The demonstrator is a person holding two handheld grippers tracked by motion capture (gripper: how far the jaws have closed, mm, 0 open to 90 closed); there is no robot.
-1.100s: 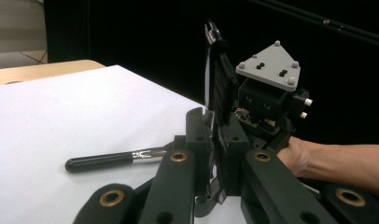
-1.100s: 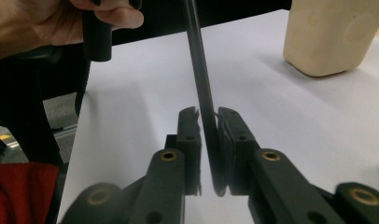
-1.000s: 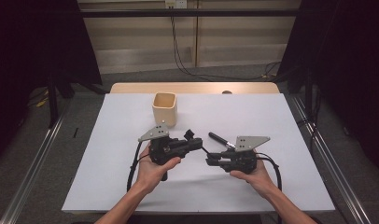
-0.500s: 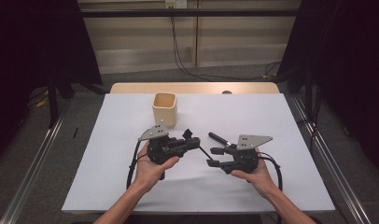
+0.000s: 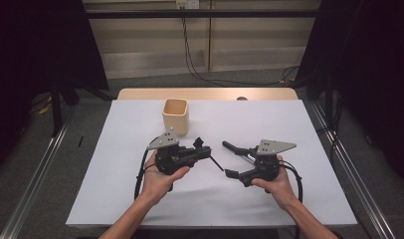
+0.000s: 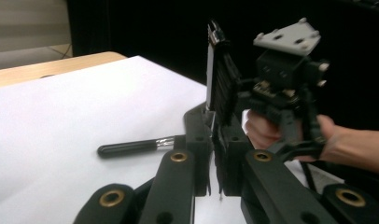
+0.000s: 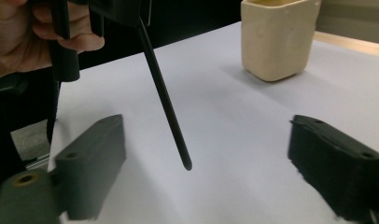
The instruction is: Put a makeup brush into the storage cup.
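My left gripper (image 5: 208,153) (image 6: 211,135) is shut on a thin black stick (image 5: 216,164) (image 7: 165,100), which slants down from its jaws toward my right gripper. The stick's tip hangs just above the white sheet. My right gripper (image 5: 230,160) (image 7: 208,128) is open; its jaws have just been opening. The stick's tip sits between them, clear of both pads. A black-handled brush (image 6: 129,147) with a silver ferrule lies on the sheet just past the grippers. A beige cup (image 5: 175,115) (image 7: 277,39) stands upright farther back.
A white sheet (image 5: 289,124) covers the table, with a strip of bare wood (image 5: 205,93) at the far edge. Cables trail over the floor beyond it. Dark curtains hang on both sides, and metal rails run along the floor.
The right gripper's jaws have spread from nearly together to wide apart around the stick's tip. Both hands have stayed roughly where they were, and the left gripper still holds the stick.
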